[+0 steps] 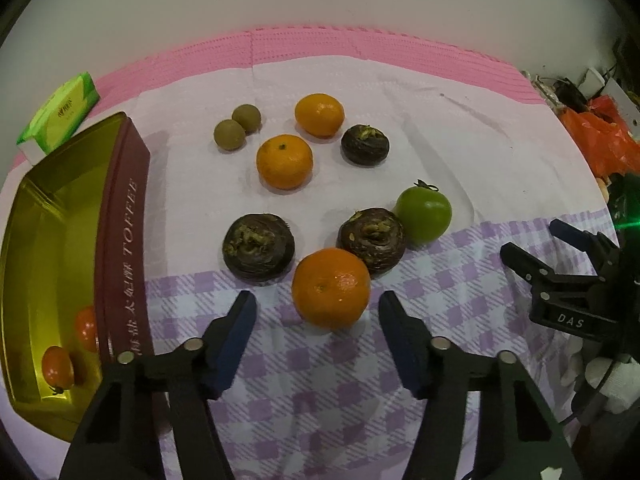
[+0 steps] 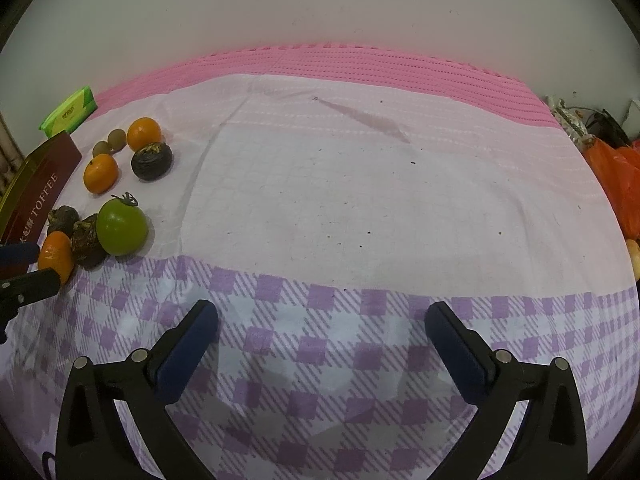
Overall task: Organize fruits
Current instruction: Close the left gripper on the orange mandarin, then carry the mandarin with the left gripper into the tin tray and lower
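Observation:
Fruits lie on the cloth. A near orange mandarin point(image 1: 331, 287) sits just ahead of my open left gripper point(image 1: 318, 310), between its fingertips but untouched. Behind it are dark brown water chestnuts point(image 1: 259, 246) point(image 1: 372, 239) point(image 1: 365, 145), a green tomato point(image 1: 425, 215), two more mandarins point(image 1: 284, 161) point(image 1: 319, 114) and two small brown-green longans point(image 1: 229, 135). A gold toffee tin point(image 1: 60, 216) at the left holds one small red tomato point(image 1: 57, 368). My right gripper point(image 2: 321, 318) is open and empty over bare cloth; it also shows at the right of the left wrist view point(image 1: 536, 246).
A green box point(image 1: 60, 114) lies behind the tin. Orange plastic bags point(image 1: 600, 140) and clutter sit beyond the right edge. The fruit cluster point(image 2: 116, 184) is far left in the right wrist view. A pink mat point(image 2: 360, 68) borders the wall.

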`<state>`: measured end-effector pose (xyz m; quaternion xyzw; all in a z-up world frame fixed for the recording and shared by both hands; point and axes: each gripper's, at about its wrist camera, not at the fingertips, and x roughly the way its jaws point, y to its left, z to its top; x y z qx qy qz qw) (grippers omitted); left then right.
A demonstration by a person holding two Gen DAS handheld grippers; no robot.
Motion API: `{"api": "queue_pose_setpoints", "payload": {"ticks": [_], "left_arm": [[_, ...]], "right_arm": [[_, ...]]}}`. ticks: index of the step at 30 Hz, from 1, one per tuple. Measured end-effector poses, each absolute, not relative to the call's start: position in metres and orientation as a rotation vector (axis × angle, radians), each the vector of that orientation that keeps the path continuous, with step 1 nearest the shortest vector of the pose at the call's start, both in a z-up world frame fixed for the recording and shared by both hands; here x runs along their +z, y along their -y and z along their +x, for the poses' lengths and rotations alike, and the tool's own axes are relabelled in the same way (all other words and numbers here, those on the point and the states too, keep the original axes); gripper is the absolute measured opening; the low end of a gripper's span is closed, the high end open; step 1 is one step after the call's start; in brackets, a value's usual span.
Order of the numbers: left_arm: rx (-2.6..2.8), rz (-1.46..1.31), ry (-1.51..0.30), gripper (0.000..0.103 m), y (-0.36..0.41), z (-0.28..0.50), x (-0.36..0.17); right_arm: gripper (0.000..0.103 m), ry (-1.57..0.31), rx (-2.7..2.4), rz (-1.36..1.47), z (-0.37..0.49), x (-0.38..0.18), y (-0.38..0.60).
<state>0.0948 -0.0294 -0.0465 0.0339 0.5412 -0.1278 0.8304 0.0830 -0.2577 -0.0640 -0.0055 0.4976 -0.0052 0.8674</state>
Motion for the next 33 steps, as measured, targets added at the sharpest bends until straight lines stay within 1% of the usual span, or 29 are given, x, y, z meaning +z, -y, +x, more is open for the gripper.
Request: {"api": "queue_pose_setpoints", "payload": {"ticks": [2, 4, 5, 7, 8, 20, 33], "left_arm": [[-0.268, 0.080, -1.149, 0.053, 0.031, 0.096, -0.047], [-0.266, 0.083, -1.151, 0.052, 0.032, 0.097, -0.049], [-0.264, 0.082, -1.153, 0.047, 0.032, 0.098, -0.049], [-0.278, 0.071, -1.162, 0.040, 0.034, 0.099, -0.050], [-0.278, 0.069, -1.165, 0.039, 0.035, 0.100, -0.051], [-0.281, 0.064, -1.155, 0.036, 0.034, 0.096, -0.049], [-0.297, 0.025, -1.088, 0.036, 0.015, 0.083, -0.009]], "right_arm": [[0.103, -1.040, -0.011, -0.011, 0.082, -0.064, 0.258], [0.103, -1.039, -0.012, -0.011, 0.083, -0.064, 0.258], [0.103, -1.038, -0.012, -0.011, 0.082, -0.064, 0.258], [0.103, -1.035, -0.013, -0.011, 0.082, -0.064, 0.258], [0.103, -1.035, -0.013, -0.011, 0.082, -0.064, 0.258], [0.103, -1.028, -0.014, -0.012, 0.082, -0.064, 0.257], [0.103, -1.025, -0.015, -0.011, 0.082, -0.063, 0.257]]}}
